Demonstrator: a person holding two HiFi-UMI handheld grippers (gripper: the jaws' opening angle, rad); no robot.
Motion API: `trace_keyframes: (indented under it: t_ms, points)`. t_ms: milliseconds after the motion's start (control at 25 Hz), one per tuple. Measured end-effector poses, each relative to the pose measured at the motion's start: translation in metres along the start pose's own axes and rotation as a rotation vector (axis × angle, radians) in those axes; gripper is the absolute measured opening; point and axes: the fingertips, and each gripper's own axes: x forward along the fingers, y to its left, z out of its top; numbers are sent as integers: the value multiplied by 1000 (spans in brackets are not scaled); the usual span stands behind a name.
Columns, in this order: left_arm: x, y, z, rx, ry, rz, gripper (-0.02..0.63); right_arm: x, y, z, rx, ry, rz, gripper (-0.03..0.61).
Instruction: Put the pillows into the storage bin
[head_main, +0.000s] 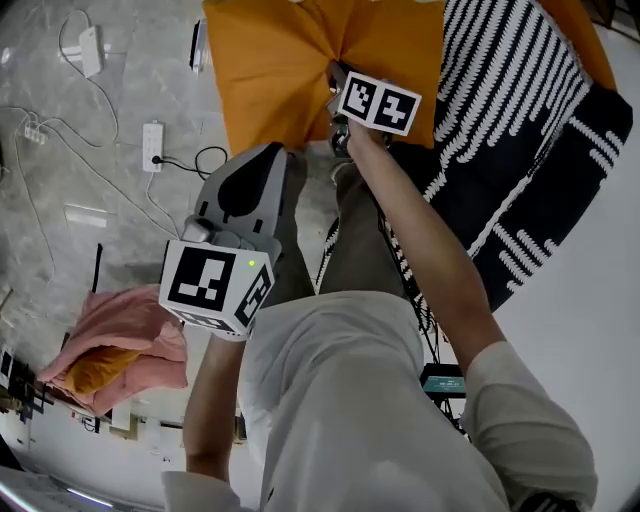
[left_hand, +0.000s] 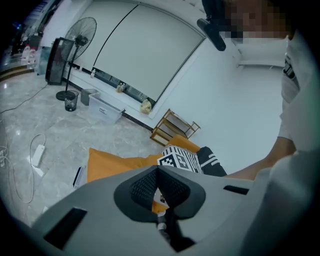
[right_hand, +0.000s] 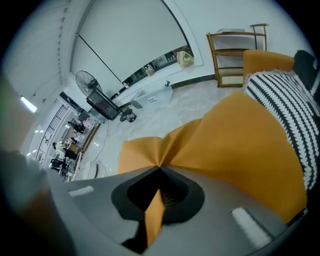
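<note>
Left gripper (head_main: 272, 152) closed — right (right_hand: 160, 169) on pillow (right_hand: 240, 145)

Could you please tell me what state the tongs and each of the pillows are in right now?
Orange pillow: gripped by a fold, fabric puckered there.
Right tongs: shut on that fold.
Left tongs: shut, nothing between them.
Striped pillow: loose, ungripped, beside the orange one.
Pink bundle: crumpled on the floor, untouched.
</note>
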Motion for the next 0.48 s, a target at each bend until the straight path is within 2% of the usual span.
trace_keyframes:
  t_ms: [280, 480]
  points:
    - [-12, 44, -16, -72, 0, 37, 8, 60, 5, -12, 68, 32, -60, 15]
    - [-10, 75, -27, -104, 5, 67, 8, 100, 4, 0, 102, 15, -101, 15]
